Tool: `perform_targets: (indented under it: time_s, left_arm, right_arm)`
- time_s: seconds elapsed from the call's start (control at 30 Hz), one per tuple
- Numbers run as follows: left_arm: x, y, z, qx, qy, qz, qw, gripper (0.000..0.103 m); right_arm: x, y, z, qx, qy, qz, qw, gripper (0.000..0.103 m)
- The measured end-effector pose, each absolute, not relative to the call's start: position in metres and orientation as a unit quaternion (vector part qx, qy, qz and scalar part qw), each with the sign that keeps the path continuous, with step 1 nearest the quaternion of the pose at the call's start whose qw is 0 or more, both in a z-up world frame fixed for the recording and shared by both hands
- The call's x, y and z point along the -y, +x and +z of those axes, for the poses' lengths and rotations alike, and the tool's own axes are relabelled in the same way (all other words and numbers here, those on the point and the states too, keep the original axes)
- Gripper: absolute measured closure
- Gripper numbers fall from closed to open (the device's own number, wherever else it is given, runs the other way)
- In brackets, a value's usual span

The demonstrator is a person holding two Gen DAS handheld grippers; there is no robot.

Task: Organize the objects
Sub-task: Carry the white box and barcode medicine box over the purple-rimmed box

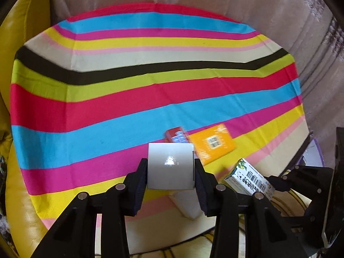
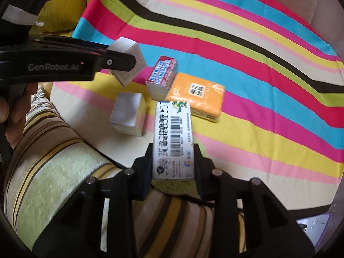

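Note:
My left gripper (image 1: 171, 173) is shut on a plain white box (image 1: 171, 165), held a little above the striped cloth (image 1: 129, 107). From the right wrist view the same white box (image 2: 132, 64) hangs tilted in the left gripper (image 2: 120, 62). My right gripper (image 2: 173, 165) is shut on a long white box with a barcode and a green dragon (image 2: 173, 137), pads pressing its two long sides. That barcode box (image 1: 249, 177) also shows at the lower right of the left wrist view.
On the cloth (image 2: 258, 86) lie a red box with blue print (image 2: 162, 76), an orange packet (image 2: 197, 94) and a second white box (image 2: 129, 114). Striped beige-green fabric (image 2: 53, 172) fills the near left. A yellow cushion (image 1: 21, 32) borders the cloth.

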State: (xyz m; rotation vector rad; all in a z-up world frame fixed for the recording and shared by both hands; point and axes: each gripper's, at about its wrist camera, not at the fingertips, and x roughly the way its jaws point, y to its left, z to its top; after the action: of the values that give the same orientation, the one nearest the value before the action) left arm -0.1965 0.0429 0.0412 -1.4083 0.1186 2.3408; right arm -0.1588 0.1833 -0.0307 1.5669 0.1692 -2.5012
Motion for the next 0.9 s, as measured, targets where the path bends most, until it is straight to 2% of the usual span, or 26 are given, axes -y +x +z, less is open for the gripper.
perform_targets:
  time_s: [0.57, 0.9]
  left_arm:
    - [-0.17, -0.142, 0.061, -0.098, -0.49, 0.811, 0.304, 0.061]
    - [-0.264, -0.096, 0.059, -0.143, -0.492, 0.77, 0.38, 0.061]
  right_arm:
    - [-0.279, -0.09, -0.002, 0.018, 0.493, -0.87, 0.02, 0.066]
    - [-0.376, -0.028, -0.016, 0.078, 0.495, -0.863, -0.063, 0.066]
